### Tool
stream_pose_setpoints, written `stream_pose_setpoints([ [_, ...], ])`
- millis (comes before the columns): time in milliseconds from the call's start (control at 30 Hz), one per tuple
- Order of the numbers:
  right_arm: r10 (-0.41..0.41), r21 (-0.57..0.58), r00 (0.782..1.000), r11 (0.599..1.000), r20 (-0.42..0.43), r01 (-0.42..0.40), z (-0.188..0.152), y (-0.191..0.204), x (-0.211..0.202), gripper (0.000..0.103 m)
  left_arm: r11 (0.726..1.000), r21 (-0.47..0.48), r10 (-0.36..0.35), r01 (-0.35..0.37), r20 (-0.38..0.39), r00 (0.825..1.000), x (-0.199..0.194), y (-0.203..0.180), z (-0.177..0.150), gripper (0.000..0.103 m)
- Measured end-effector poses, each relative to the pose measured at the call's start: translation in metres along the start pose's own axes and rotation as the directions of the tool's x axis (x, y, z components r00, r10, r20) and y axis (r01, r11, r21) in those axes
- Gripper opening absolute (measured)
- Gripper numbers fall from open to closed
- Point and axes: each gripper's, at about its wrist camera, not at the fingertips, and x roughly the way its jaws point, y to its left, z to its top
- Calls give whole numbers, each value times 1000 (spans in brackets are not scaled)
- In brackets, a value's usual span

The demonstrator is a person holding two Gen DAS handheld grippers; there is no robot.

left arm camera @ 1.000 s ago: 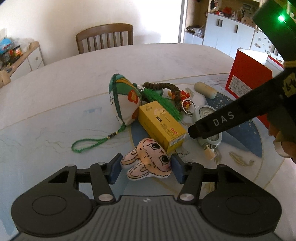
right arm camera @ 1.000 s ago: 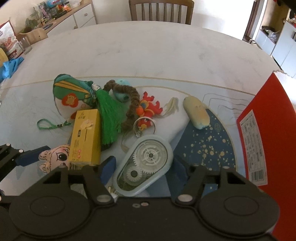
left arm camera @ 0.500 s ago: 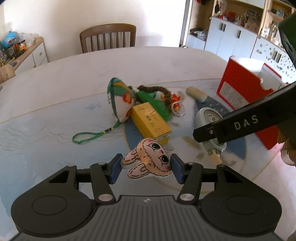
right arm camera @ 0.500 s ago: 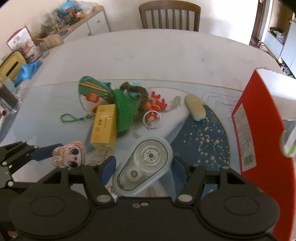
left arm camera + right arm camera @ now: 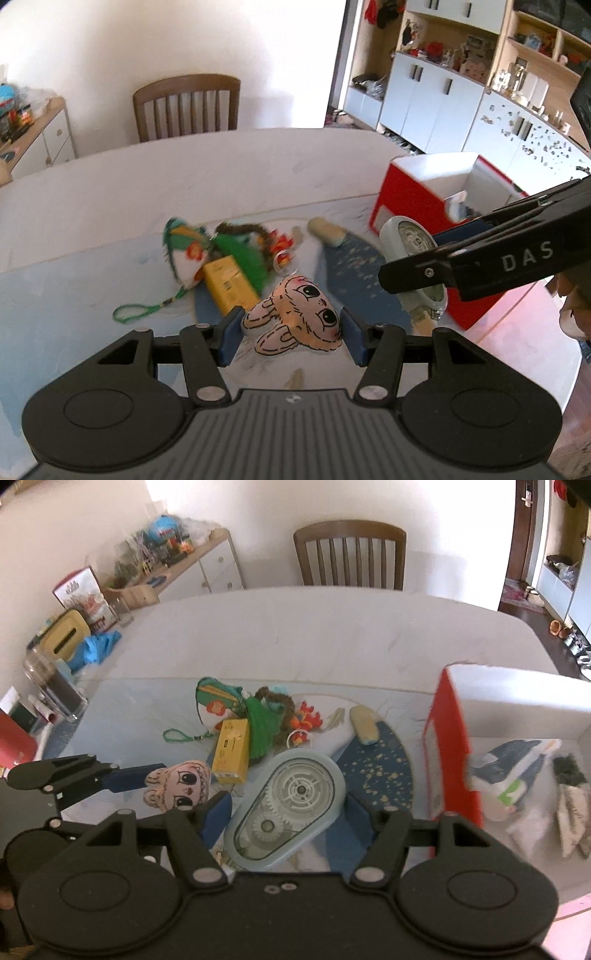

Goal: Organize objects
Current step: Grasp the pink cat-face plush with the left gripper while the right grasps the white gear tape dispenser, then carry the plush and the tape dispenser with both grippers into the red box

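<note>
Bright daylight, motion blur, fisheye warping

Between my left gripper's (image 5: 291, 334) jaws sits the rabbit toy (image 5: 295, 319); between my right gripper's (image 5: 286, 812) jaws, the tape dispenser (image 5: 286, 808). Ahead of both jaws, on the table (image 5: 314, 627), lies a heap — a small carton (image 5: 232, 750), a tassel (image 5: 260, 725), a pouch (image 5: 214, 698). Right of my right jaws stands the open box (image 5: 448, 746) with packets (image 5: 517, 775) in it; behind the table, a chair (image 5: 349, 554).

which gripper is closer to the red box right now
Right. The right gripper, holding the gear tape dispenser, hangs just beside the red box; the left gripper, holding the bunny toy, is farther off.
</note>
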Motion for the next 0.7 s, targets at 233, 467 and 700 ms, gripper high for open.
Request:
stream_pose_setpoints([
  [233,1,9,999,1000,51,-2,4,-28,-37,66,999,44,-34,33,17,999,-6,-37,20,56],
  [467,-48,34,995,998,82,45,4,-74,-61,66,995,89,-56,55,12,998,5,-81,35,56],
  [700,-123,81,986,990,110,114,0,-137,-81,66,991,110,-76,75,5,997,19,-120,50,56],
])
